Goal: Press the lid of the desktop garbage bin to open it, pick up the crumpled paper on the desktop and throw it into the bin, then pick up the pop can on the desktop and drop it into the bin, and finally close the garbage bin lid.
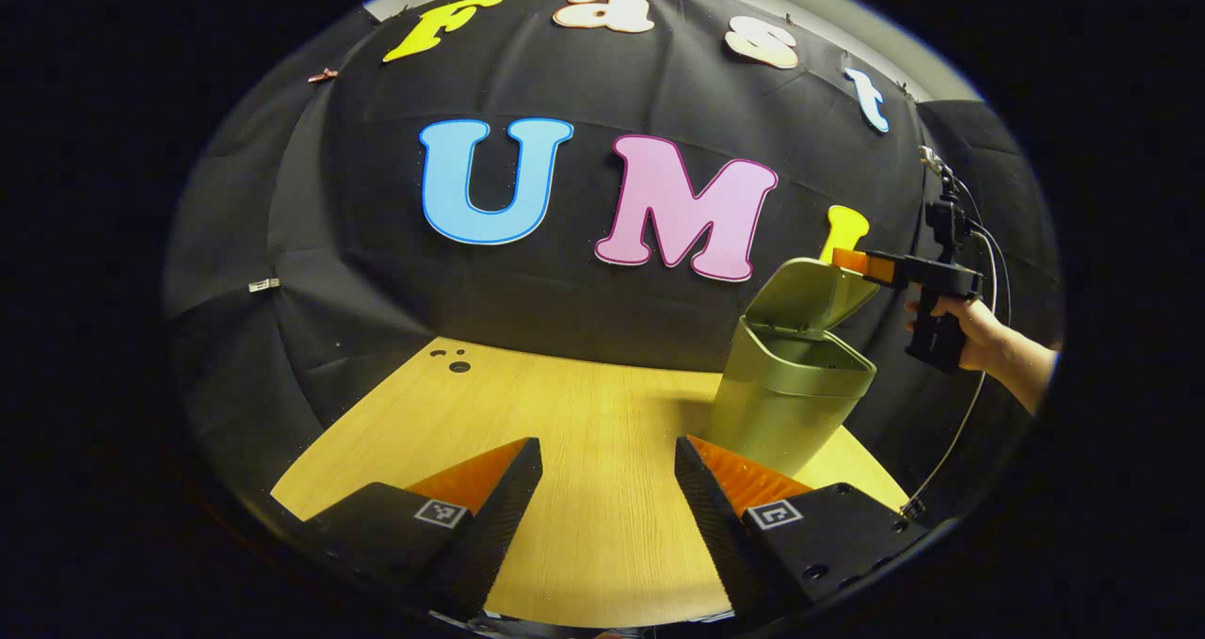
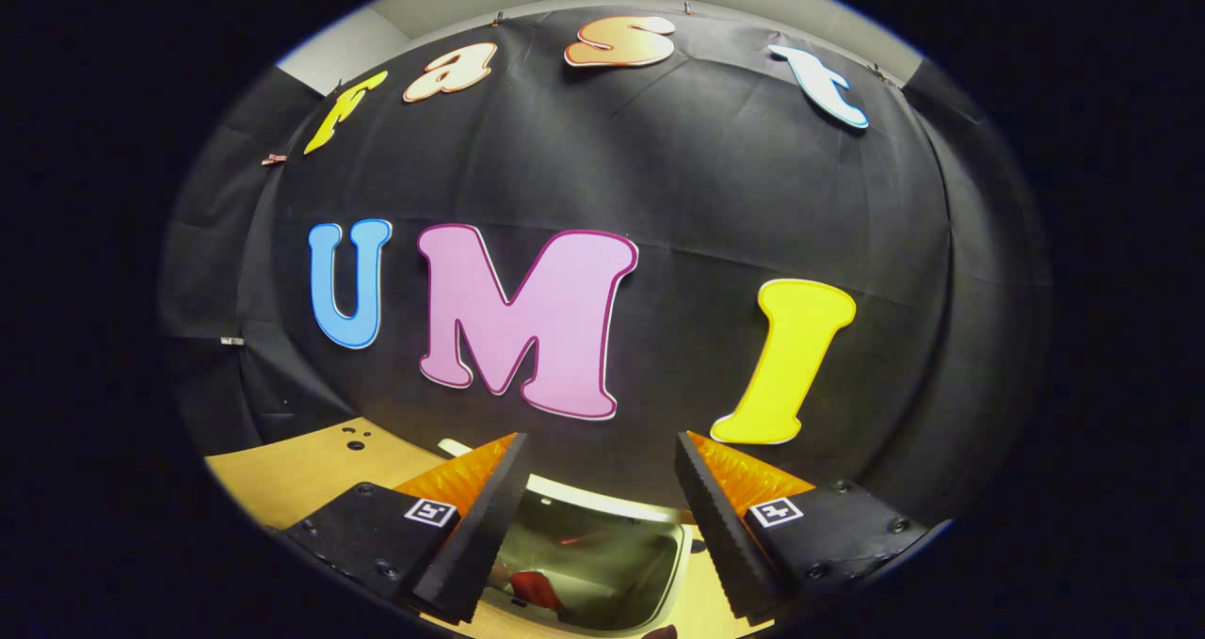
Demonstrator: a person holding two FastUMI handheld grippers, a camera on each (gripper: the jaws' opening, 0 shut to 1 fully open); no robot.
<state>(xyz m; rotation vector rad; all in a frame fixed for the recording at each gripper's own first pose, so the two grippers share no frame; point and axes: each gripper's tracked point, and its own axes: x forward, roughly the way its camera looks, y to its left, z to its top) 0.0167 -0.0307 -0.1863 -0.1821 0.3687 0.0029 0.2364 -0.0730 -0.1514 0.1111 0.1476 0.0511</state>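
Left gripper (image 1: pixel 608 488): held low over the pale wood-grain tabletop (image 1: pixel 584 413), pointed toward the booth's back wall, fingers spread wide with bare table between them, gripping nothing. Olive-green plastic desktop garbage bin (image 1: pixel 786 404): upright on the table, just ahead and to the right of the left gripper's right finger, near the table's right edge. Hinged olive-green bin lid (image 1: pixel 810 293): raised and tilted back, mouth of the bin exposed. Right gripper (image 1: pixel 852 261), as seen from the left gripper view: held level at lid height on the far right, fingertips at the upper edge of the raised lid; actual contact cannot be confirmed. Bare hand (image 1: pixel 970 330): wrapped around the grip beneath the gripper body, forearm extending off to the right, cable hanging down from the unit. Right gripper (image 2: pixel 601 488) in the right gripper view: positioned above the bin, looking partly down into it, fingers parted wide with nothing clamped between them. Bin interior (image 2: pixel 593 564): visible between and below the fingers, pale rim around the opening. Red object (image 2: pixel 537 587) at the bottom of the bin: consistent in colour with the pop can, identity not certain. Crumpled paper: cannot be made out inside the bin.
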